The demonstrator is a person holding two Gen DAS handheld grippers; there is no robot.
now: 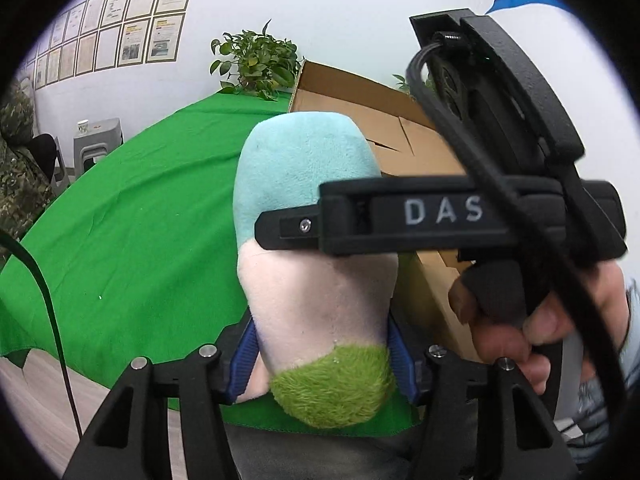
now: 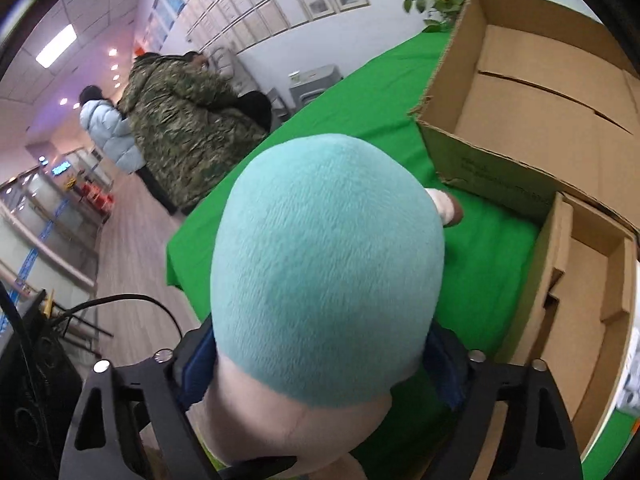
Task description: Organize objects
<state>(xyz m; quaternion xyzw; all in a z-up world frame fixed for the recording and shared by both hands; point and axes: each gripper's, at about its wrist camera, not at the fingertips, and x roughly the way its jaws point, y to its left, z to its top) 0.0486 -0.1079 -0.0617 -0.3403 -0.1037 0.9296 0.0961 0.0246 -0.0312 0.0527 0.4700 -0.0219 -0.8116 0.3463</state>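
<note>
A plush toy point(image 1: 312, 240) with a light blue top, pale pink middle and green fuzzy end fills the left wrist view. My left gripper point(image 1: 320, 352) is shut on its lower part, blue pads pressed on both sides. My right gripper point(image 1: 288, 228) reaches in from the right and touches the toy's side. In the right wrist view the toy point(image 2: 328, 272) fills the centre, and my right gripper point(image 2: 320, 364) is shut on it, blue pads at each side. The toy is held above the green tablecloth point(image 2: 492, 248), next to an open cardboard box point(image 2: 532, 92).
A second, smaller cardboard box point(image 2: 588, 288) stands near the right edge. A potted plant point(image 1: 256, 60) stands at the table's far end behind the big box point(image 1: 360, 100). Two people point(image 2: 180, 128) stand beyond the table's left edge. A grey stool point(image 1: 96, 140) stands by the wall.
</note>
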